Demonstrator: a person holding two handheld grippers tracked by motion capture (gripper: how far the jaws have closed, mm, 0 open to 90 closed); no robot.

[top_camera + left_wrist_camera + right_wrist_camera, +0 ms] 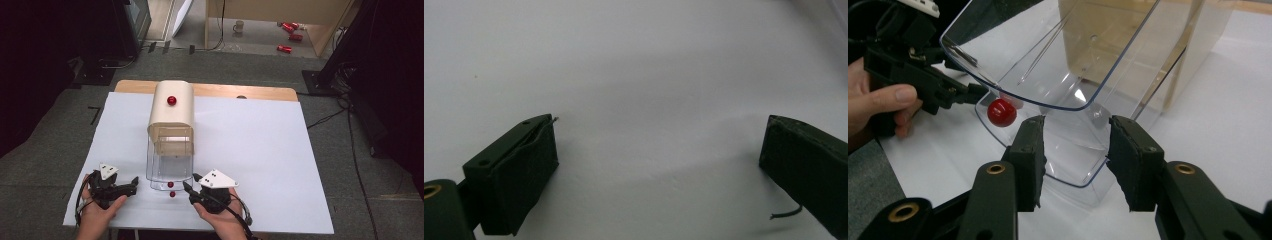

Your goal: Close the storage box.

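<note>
Low by the clear bin (169,167), right gripper (190,187), jaws narrowed.

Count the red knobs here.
2. The upper red knob sits on top of the beige box; the lower red knob is on the clear drawer's front end. A red spot just below may be its reflection.

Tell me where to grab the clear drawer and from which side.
Grip the clear drawer by the red knob on its front panel, coming in level from the person's side. The knob sticks out towards that edge of the table, while the drawer's rear sits inside the beige box.
</note>
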